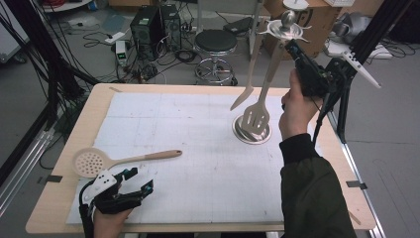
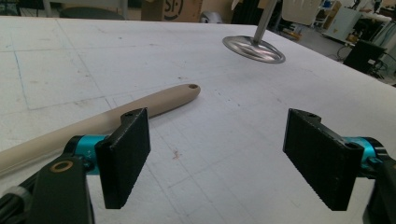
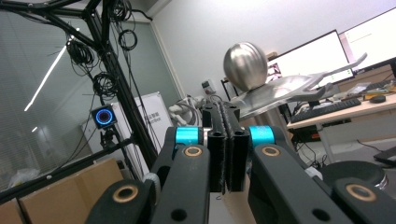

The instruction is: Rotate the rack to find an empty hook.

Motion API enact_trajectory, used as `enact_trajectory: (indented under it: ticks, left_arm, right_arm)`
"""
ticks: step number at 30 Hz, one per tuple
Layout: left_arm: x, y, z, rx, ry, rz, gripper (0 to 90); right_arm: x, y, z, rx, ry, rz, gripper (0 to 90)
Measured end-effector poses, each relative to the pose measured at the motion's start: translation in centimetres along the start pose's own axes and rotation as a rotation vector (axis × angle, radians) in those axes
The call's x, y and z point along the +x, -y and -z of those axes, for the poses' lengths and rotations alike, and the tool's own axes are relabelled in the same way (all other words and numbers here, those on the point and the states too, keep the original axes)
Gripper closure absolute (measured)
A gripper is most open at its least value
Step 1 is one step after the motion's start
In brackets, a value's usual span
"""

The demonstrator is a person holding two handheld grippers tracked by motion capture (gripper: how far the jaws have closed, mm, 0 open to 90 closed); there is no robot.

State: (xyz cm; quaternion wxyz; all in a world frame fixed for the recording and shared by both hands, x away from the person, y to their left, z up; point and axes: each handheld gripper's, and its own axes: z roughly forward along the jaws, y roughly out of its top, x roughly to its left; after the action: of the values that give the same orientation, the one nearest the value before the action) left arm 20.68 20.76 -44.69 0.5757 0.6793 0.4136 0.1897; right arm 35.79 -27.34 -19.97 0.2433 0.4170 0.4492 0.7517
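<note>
A metal utensil stand has a round base (image 1: 237, 133) on the white mat and a ball top (image 1: 288, 19) over a hook disc (image 3: 299, 88). A beige slotted turner (image 1: 256, 116) and a beige spatula (image 1: 242, 96) hang beside its pole. My right gripper (image 1: 289, 45) is raised at the hook disc, jaws pressed together (image 3: 225, 109) on the top of the turner's handle. A beige skimmer (image 1: 89, 162) lies at the near left, its handle (image 2: 163, 100) running behind my left jaw. My left gripper (image 1: 139, 181) (image 2: 217, 158) stands open just above the mat, nothing between its jaws.
The white mat (image 1: 198, 163) covers most of the wooden table (image 1: 54, 198). Behind the table are a stool (image 1: 215, 42), computer cases (image 1: 148, 25) and a cardboard box (image 1: 317, 22). Black frame posts (image 1: 369, 39) rise at the right edge.
</note>
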Motion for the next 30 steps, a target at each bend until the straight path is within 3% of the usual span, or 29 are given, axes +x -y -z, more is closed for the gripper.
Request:
enact_trajectory:
  ticks: [4, 14, 25, 30]
  left_arm:
    - [0.0, 0.0, 0.0, -0.004, 0.0, 0.0, 23.6]
    - [-0.2, -0.1, 0.1, -0.007, 0.009, -0.011, 26.1]
    - [-0.3, -0.1, 0.1, -0.007, 0.008, -0.008, 25.7]
    - [-0.3, -0.1, 0.2, -0.009, 0.008, -0.01, 25.6]
  right_arm:
    - [0.4, 0.1, -0.6, 0.028, -0.021, 0.01, 89.7]
    - [1.2, 0.6, -1.9, 0.071, -0.016, 0.016, 89.7]
    - [1.4, 0.7, -2.5, 0.097, -0.035, 0.012, 89.7]
    - [1.3, 0.6, -1.8, 0.1, -0.041, 0.003, 89.7]
